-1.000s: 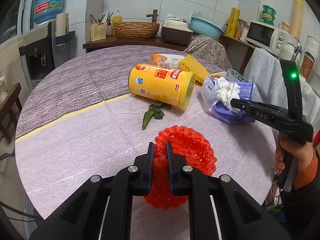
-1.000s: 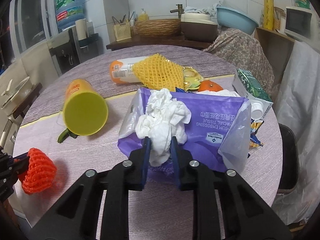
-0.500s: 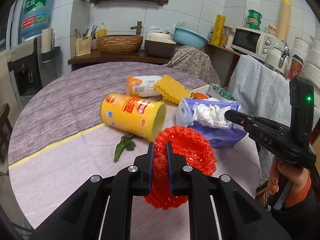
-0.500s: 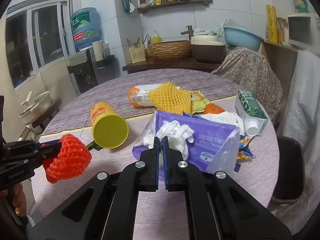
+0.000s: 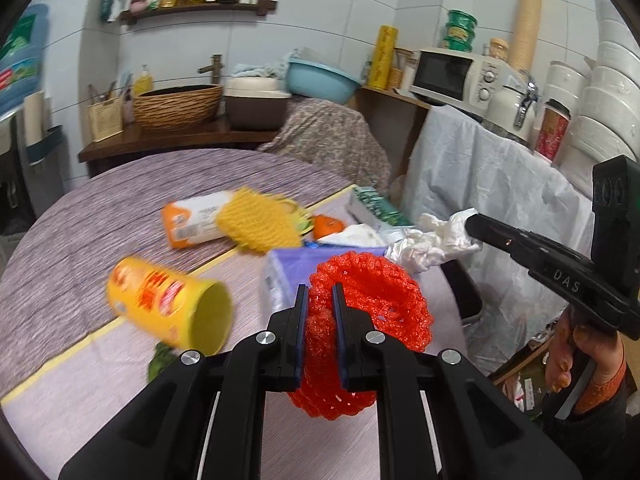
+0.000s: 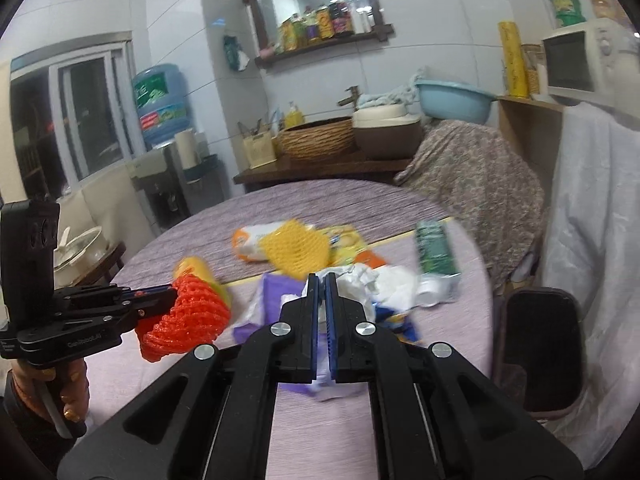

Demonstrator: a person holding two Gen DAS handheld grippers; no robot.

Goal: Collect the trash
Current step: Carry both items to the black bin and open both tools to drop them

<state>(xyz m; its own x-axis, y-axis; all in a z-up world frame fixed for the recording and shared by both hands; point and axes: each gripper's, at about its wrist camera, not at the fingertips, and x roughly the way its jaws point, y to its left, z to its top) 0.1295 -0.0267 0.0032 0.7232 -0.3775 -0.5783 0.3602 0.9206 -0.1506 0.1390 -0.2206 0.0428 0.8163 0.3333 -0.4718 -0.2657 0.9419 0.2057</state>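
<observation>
My left gripper [image 5: 318, 292] is shut on a red foam fruit net [image 5: 384, 292] and holds it in the air over the round table's [image 5: 100, 216] near edge. In the right wrist view that net [image 6: 188, 316] hangs at the left. My right gripper [image 6: 321, 279] is shut on a crumpled white tissue [image 6: 360, 280]. From the left wrist view the tissue [image 5: 436, 236] dangles off the right gripper's [image 5: 472, 220] tip above the purple tissue pack [image 5: 288, 264].
On the table lie a yellow can [image 5: 172, 308] on its side, a green leaf [image 5: 160, 360], a yellow foam net [image 5: 260, 224], an orange-white packet [image 5: 192, 220], an orange [image 5: 328, 226] and a green carton [image 5: 372, 204]. A black bin [image 6: 540, 344] stands beside the table.
Both grippers have risen and drawn back from the table. The red net left the tabletop with the left one. The right jaws closed on the tissue and pulled it out of the purple pack.
</observation>
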